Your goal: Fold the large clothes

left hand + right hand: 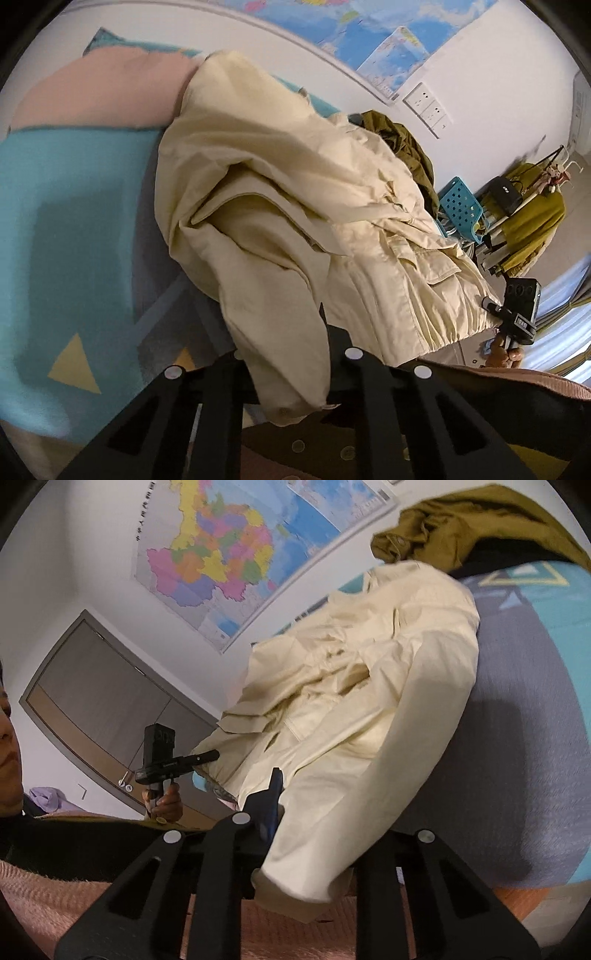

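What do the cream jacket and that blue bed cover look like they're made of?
The cream jacket looks like a woven cotton or cotton blend with a matte finish: it creases softly and shows stitched pocket flaps. The blue bed cover seems a smooth printed fabric, flat and dull, with yellow triangles; the fibre can't be told.

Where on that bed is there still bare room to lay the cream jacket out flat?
The widest bare patch is the blue bedspread between the pink pillow and the cream jacket. Another bare grey-blue stretch lies on the jacket's other side, below the olive garment. It is crowded near the jacket's hem, where the olive garment touches it.
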`<state>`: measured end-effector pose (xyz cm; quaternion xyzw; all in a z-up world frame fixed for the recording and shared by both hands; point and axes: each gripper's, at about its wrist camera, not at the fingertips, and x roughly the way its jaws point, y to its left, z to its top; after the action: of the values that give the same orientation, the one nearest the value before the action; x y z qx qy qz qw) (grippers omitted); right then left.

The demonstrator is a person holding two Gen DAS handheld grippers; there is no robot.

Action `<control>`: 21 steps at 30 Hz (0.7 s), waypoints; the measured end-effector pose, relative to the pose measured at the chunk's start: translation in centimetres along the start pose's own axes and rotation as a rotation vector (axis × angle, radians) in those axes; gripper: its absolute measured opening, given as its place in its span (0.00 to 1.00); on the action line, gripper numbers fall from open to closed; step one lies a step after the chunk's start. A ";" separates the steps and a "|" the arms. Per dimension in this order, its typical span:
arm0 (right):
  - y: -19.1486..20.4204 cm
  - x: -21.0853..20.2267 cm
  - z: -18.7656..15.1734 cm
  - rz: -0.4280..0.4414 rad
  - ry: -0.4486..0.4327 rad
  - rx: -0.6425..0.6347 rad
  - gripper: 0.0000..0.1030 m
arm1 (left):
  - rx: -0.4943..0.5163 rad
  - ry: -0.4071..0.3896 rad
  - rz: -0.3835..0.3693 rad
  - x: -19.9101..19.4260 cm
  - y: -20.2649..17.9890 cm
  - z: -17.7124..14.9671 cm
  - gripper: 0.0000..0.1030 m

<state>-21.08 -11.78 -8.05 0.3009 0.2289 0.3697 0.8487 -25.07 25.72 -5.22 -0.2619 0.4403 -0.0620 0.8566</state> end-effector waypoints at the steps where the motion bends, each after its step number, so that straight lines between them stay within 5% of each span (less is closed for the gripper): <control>1: 0.1 -0.1 0.1 -0.001 -0.006 -0.003 0.17 | 0.008 -0.005 0.011 -0.2 -0.3 0.1 0.14; 9: 1.2 -2.1 2.8 0.002 -0.110 -0.026 0.16 | 0.074 -0.085 0.040 -2.9 -2.0 1.8 0.13; 21: 1.9 -2.7 9.1 0.033 -0.228 -0.033 0.15 | 0.032 -0.109 0.017 -4.3 -1.9 6.6 0.13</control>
<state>-18.09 -15.90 0.20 0.3308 0.1199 0.3507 0.8679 -22.22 28.15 2.04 -0.2476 0.3939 -0.0474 0.8839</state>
